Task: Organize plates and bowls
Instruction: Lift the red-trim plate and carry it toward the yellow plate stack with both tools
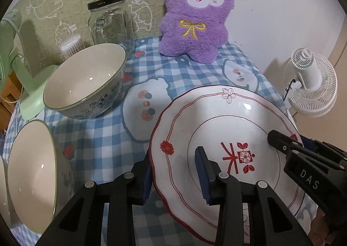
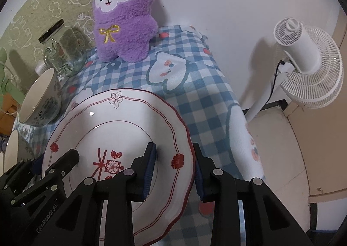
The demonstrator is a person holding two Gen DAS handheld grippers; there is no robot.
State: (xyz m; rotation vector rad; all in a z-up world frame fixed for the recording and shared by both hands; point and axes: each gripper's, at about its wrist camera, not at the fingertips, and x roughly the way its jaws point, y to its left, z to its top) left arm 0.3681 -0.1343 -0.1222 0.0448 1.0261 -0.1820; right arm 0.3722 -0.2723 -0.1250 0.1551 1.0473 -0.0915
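— Plate (image 1: 219,120) is sitting tilted above the checked cloth (image 1: 104,137), beside two bowls (image 1: 86,81).

— Who is gripping it?

— Left gripper (image 1: 175,172) is clamping one rim, right gripper (image 2: 174,170) is clamping the opposite rim.

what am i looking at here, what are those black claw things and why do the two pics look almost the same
A person holds a two-finger tool in each hand, each with its own fisheye camera looking along the fingers. One picture is from the left tool, the other from the right tool. Both straddle opposite rims of the same white plate with red flowers, one finger over it and one outside. Also on the checked cloth: two bowls, a glass jar and a purple plush toy. A white fan stands beside the table.
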